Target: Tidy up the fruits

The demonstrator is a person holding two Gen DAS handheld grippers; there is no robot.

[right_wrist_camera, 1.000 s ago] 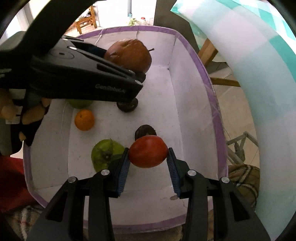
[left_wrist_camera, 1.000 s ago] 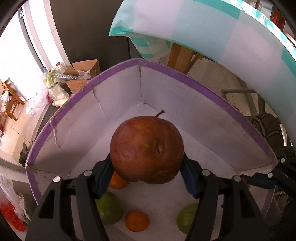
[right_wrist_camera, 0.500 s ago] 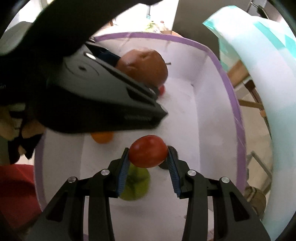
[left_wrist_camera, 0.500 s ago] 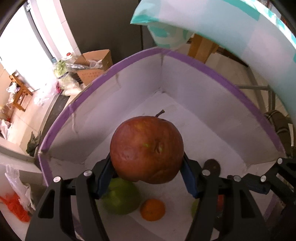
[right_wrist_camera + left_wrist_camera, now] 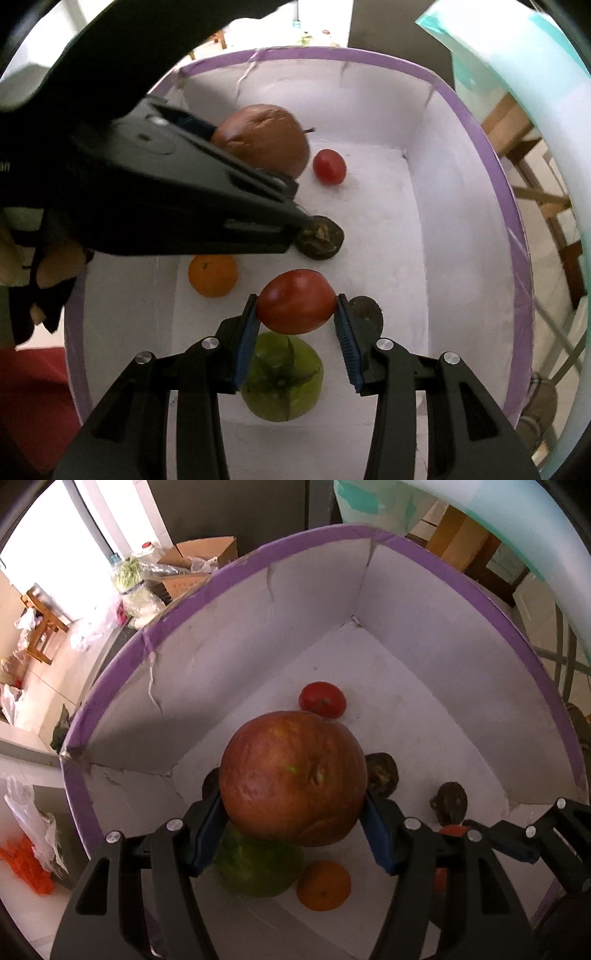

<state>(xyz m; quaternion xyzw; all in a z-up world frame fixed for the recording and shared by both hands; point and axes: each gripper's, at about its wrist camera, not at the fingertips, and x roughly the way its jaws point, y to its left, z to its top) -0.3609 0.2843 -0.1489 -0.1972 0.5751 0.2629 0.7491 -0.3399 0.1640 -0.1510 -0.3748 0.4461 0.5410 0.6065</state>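
Observation:
My left gripper (image 5: 291, 805) is shut on a large red-brown apple (image 5: 291, 779), held above the floor of a white box with a purple rim (image 5: 480, 590). In the right wrist view the same apple (image 5: 264, 138) shows behind the left gripper's black body (image 5: 184, 192). My right gripper (image 5: 295, 310) holds a red tomato (image 5: 295, 301) between its blue pads; its jaws are opening, and the pads still touch the tomato. Both grippers point steeply down into the box.
On the box floor lie a small red tomato (image 5: 329, 166), an orange (image 5: 212, 275), a green fruit (image 5: 282, 380) and two dark shrivelled fruits (image 5: 321, 238) (image 5: 365, 308). A teal checked tablecloth (image 5: 517, 74) hangs at the right. Cardboard boxes (image 5: 207, 552) stand beyond.
Both grippers have sunk deeper into the box with their fruits. The small red tomato and the dark fruits on the floor have come into the left wrist view.

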